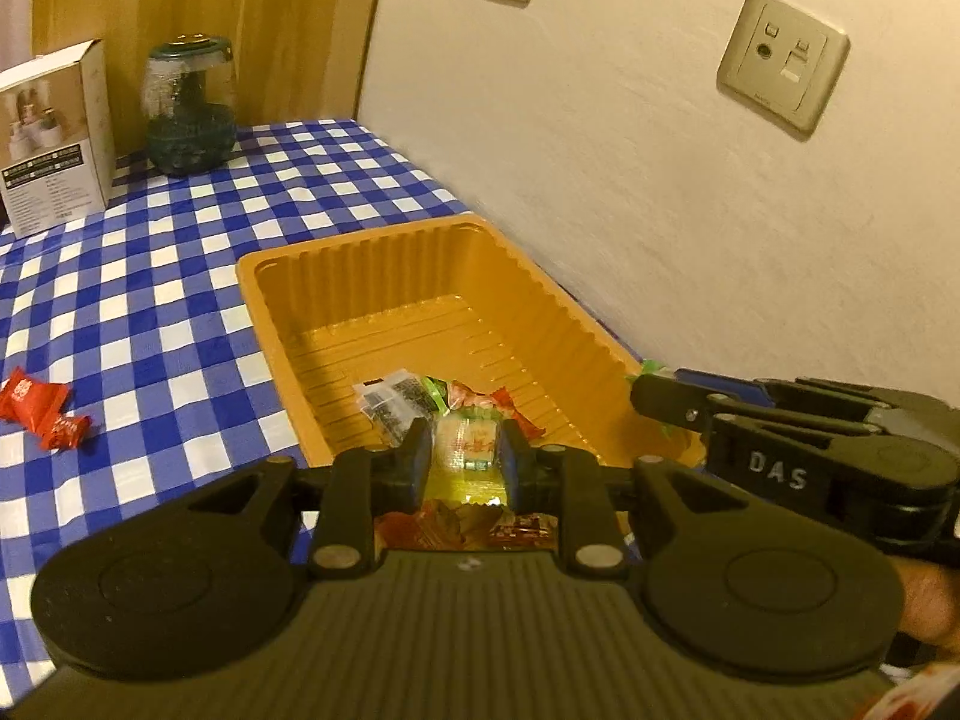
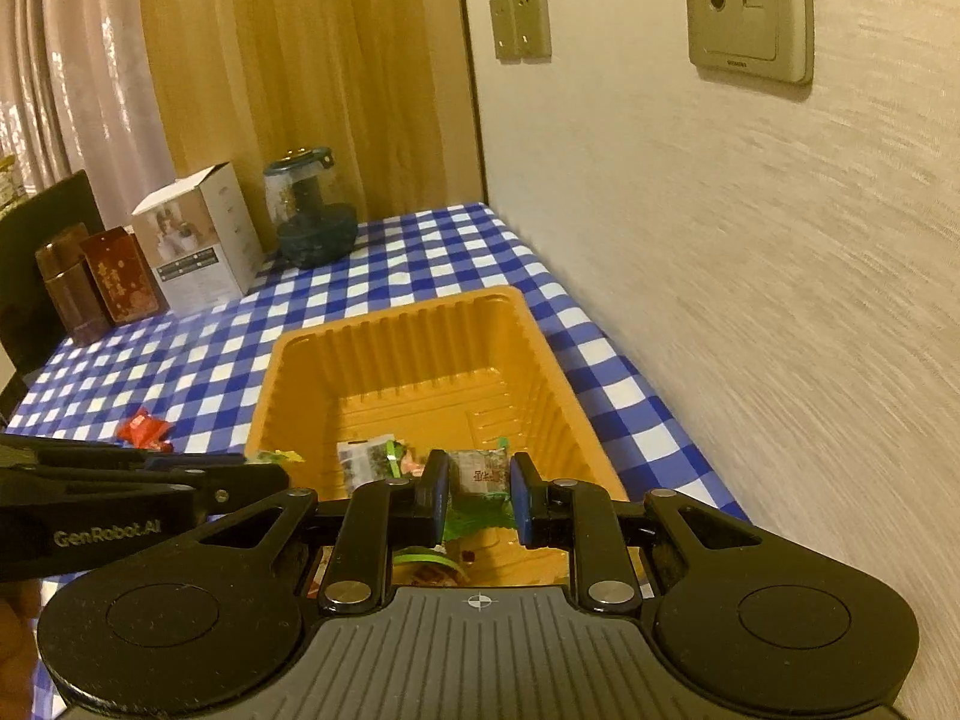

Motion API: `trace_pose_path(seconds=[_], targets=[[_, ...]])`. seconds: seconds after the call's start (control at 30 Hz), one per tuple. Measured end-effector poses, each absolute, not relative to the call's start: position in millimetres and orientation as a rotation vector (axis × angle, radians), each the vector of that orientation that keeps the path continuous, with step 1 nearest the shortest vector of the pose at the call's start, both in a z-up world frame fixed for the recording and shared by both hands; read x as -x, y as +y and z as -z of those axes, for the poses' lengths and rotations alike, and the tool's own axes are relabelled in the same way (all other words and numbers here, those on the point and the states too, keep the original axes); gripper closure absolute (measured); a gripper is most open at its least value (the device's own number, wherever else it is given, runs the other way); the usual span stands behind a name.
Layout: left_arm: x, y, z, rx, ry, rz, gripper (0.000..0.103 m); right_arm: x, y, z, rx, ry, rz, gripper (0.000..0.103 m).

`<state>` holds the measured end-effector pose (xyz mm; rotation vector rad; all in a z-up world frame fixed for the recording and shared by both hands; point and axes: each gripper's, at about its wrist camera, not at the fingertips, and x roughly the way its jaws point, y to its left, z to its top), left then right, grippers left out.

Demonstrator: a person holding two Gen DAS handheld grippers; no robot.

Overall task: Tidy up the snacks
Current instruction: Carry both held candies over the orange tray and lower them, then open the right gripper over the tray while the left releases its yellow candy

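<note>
Out on the cloth point(image 1: 180, 252), left of the tray point(image 1: 288, 324) — red candy point(image 1: 42, 411), nearer the left gripper point(image 1: 465, 456), part-open, nothing gripped; right gripper point(image 2: 480, 489) likewise, over trayed snacks point(image 2: 372, 456).

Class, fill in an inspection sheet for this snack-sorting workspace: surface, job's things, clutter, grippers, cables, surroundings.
Surface: table under a blue-and-white checked cloth.
Job's things: orange tray with several wrapped snacks at its near end; red snacks left out on the cloth.
Clutter: white box, glass jar, two brown boxes.
Grippers: left gripper and right gripper both over the tray, jaws apart, holding nothing.
Cables: nothing seen.
Surroundings: cream wall with sockets, wooden panel, curtain.
</note>
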<state>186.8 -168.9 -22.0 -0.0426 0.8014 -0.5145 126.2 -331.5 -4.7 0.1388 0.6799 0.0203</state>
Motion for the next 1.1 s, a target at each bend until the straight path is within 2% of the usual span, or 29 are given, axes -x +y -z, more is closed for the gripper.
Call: trace_pose_path(seconds=[0.47, 0.93, 1.0, 1.03, 1.07, 1.1], targets=[[-185, -125, 19, 0.086, 0.794, 0.413, 0.076, -123, -328, 4, -0.154, 0.683, -0.03, 0.081], [-180, -112, 20, 0.101, 0.795, 0.397, 0.076, -135, -329, 0, -0.193, 0.659, -0.025, 0.08], [-180, -111, 19, 0.101, 0.793, 0.394, 0.074, -137, -334, 1, -0.234, 0.656, -0.017, 0.067], [-180, -110, 19, 0.101, 0.792, 0.394, 0.074, -136, -337, 1, -0.253, 0.65, -0.011, 0.043], [-180, -109, 19, 0.102, 0.793, 0.392, 0.074, -136, -339, 1, -0.265, 0.642, -0.005, 0.035], [-180, -108, 19, 0.103, 0.793, 0.39, 0.074, -135, -341, 0, -0.272, 0.638, -0.005, 0.034]])
